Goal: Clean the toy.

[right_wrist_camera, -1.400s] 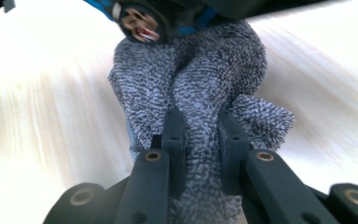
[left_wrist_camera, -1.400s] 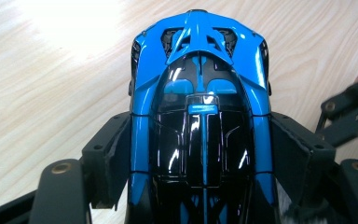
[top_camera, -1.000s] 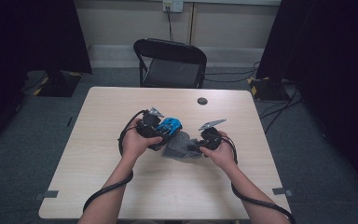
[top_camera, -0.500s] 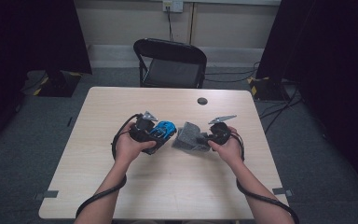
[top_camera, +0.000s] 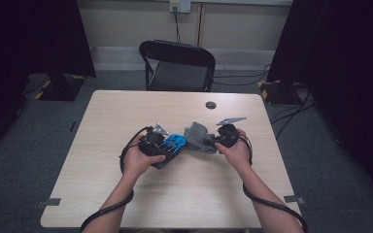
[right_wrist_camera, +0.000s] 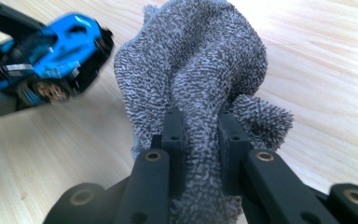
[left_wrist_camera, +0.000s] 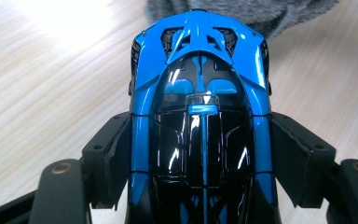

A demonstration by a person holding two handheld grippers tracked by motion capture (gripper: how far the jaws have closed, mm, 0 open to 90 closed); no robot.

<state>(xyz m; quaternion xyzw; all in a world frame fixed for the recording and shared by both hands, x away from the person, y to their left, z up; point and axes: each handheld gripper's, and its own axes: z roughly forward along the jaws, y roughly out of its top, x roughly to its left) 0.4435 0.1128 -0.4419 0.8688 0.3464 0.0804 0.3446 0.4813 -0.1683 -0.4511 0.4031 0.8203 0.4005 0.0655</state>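
Your left gripper [left_wrist_camera: 200, 154] is clamped across the blue toy car [left_wrist_camera: 200, 116], nose pointing at the grey cloth [right_wrist_camera: 200, 74] just right of it, mid-table; your right gripper [right_wrist_camera: 200, 135] pinches that cloth tight.

Glossy plastic toy car [left_wrist_camera: 200, 116], rough terry cloth [right_wrist_camera: 200, 70], matt wooden table [top_camera: 126, 194].

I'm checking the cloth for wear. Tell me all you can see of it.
The cloth is grey looped terry, soft and bunched into folds. The right gripper pinches a fold of it. It hangs crumpled above the wooden table, close beside the blue car. No holes or stains show.
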